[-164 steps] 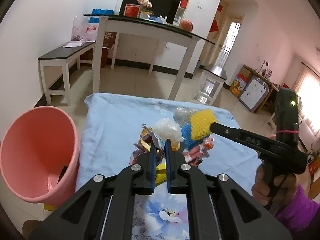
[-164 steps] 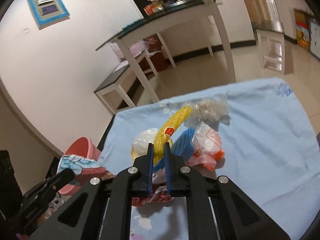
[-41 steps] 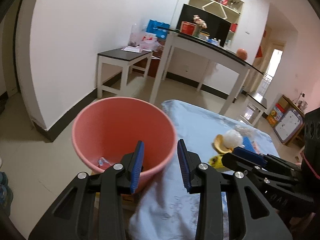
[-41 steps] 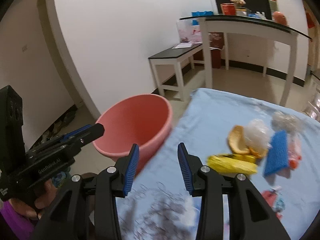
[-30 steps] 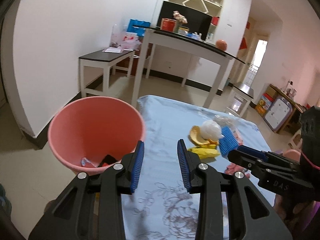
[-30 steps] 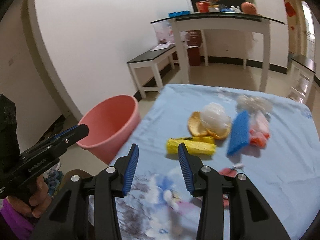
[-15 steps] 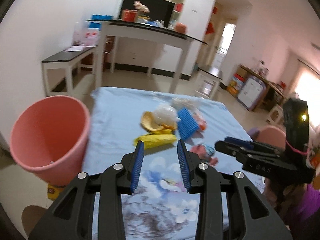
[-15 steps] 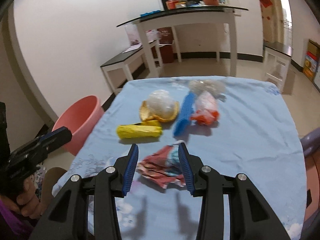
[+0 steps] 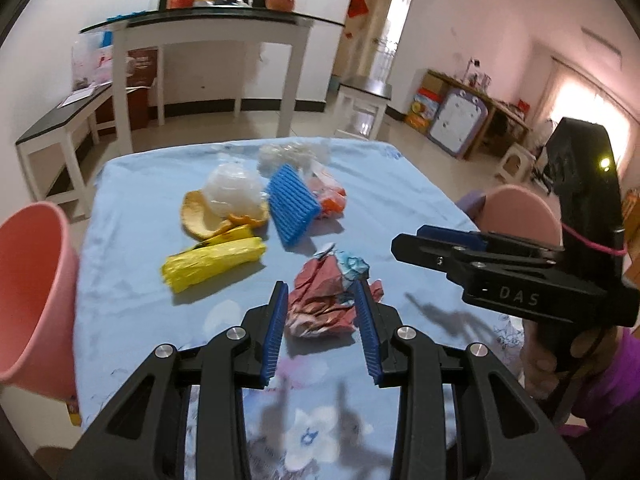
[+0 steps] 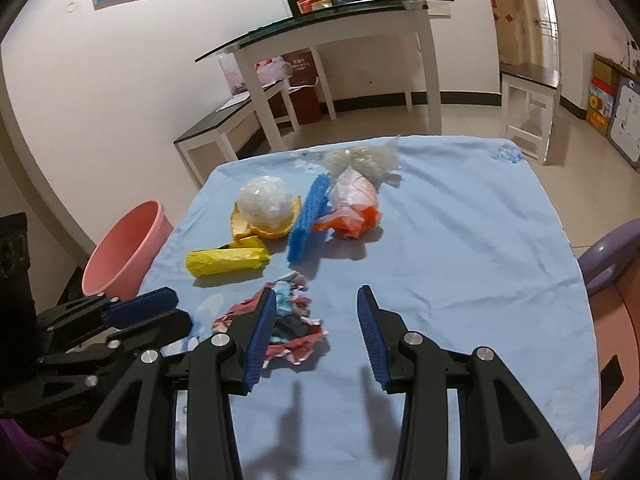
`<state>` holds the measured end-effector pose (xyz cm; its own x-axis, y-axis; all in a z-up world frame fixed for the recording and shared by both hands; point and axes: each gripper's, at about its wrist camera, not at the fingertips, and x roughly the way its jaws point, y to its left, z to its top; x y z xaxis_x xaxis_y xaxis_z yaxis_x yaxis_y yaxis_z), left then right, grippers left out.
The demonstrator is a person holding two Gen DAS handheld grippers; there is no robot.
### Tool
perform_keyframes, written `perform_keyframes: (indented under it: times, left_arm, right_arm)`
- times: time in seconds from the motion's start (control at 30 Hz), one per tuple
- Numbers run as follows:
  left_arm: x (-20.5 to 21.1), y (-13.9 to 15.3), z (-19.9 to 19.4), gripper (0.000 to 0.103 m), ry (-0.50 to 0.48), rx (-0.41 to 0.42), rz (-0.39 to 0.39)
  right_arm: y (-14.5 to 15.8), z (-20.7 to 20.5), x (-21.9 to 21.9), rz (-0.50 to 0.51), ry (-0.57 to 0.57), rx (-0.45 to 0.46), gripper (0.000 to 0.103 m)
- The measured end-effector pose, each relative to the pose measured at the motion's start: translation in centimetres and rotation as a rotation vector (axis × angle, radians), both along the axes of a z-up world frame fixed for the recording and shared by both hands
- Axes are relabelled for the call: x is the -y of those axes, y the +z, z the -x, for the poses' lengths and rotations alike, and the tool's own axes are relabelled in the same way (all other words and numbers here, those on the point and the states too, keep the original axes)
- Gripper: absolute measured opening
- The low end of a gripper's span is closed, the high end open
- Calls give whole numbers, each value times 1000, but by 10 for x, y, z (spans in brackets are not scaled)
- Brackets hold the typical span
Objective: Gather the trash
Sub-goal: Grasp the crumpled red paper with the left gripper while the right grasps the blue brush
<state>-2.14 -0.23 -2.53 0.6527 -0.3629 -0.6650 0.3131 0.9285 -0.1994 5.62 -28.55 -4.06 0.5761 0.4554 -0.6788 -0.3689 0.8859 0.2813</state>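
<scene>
Two claws are showing, a left claw (image 9: 322,322) and a right claw (image 10: 316,334), each with two blue-padded fingers. Six pieces of trash are lying ahead of them: one crumpled red paper (image 9: 324,304), one yellow wrapper (image 9: 214,262), one blue foam net (image 9: 292,204), one orange peel (image 9: 200,220), one white plastic ball (image 9: 234,188) and one orange-white bag (image 10: 352,206). One pink bucket (image 10: 124,252) is sitting to the left.

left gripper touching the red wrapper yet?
Cannot tell. In the left wrist view the open left gripper brackets the red wrapper, its right finger overlapping the edge; no clear gap or contact shows.
</scene>
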Motion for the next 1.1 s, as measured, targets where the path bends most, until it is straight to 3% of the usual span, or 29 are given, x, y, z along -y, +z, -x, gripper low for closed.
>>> perform_keyframes:
  times: [0.43,0.67,0.97,1.1]
  left_arm:
    - [38,-29,-35,35,-110,-50,-164]
    - [41,-39,-42,38,-95,-33,-255]
    - [32,-39,-44,38,-58,-35,-197]
    - [25,-35,-38,26,-38,-39,-160]
  right_arm:
    - [-12,-18,24,-31,-61,-43,42]
    - [-18,-26,27,-47,-64,-67,42]
    - [-19,-31,19,-45,-42,-68,42]
    - [-17,-34,10,-40,-21,-59,42]
